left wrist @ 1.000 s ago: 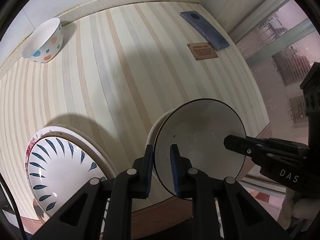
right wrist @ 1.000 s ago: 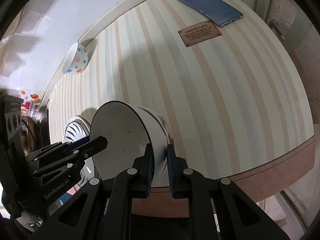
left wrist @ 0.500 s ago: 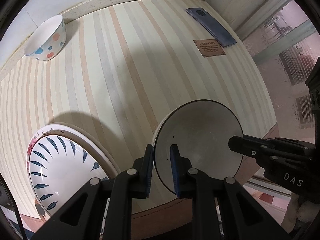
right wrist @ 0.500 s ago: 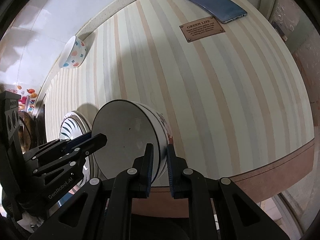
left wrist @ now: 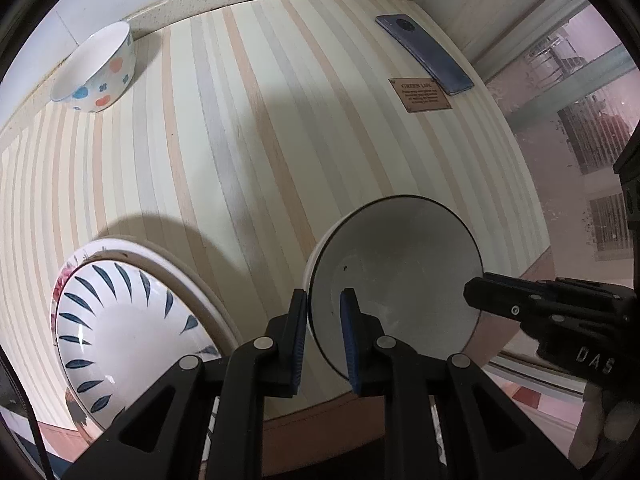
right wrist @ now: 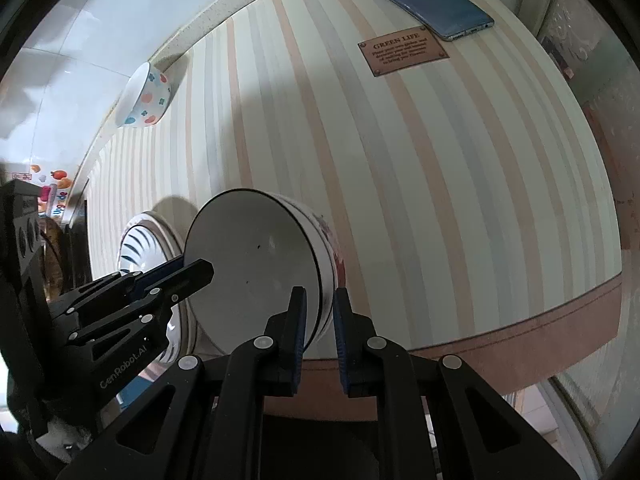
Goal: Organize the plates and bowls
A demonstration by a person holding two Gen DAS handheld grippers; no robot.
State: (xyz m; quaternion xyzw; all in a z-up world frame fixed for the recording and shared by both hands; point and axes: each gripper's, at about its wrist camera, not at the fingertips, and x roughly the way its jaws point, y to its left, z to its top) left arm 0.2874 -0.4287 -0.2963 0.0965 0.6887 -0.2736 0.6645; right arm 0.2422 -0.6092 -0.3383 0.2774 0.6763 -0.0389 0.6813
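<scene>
A white bowl (left wrist: 400, 272) with a thin black rim and a red flower print on its outside (right wrist: 336, 256) hangs tilted over the table's front part. My left gripper (left wrist: 323, 312) is shut on its rim on one side. My right gripper (right wrist: 320, 308) is shut on the opposite rim. Each gripper shows in the other's view: the right one (left wrist: 480, 296), the left one (right wrist: 200, 272). To the left lies a stack of plates (left wrist: 120, 328), the top one white with blue leaf strokes (right wrist: 140, 248). A small spotted bowl (left wrist: 96, 72) stands at the far left by the wall (right wrist: 146, 98).
A blue phone (left wrist: 426, 54) lies at the far right of the striped table (left wrist: 260, 160), with a brown label plate (left wrist: 424, 94) beside it. In the right wrist view the phone (right wrist: 428, 0) and label (right wrist: 402, 56) sit at the top. The table's brown front edge (right wrist: 520, 320) runs just below the held bowl.
Both grippers keep their hold on the black-rimmed bowl. The views have shifted only slightly, and nothing on the table has moved.
</scene>
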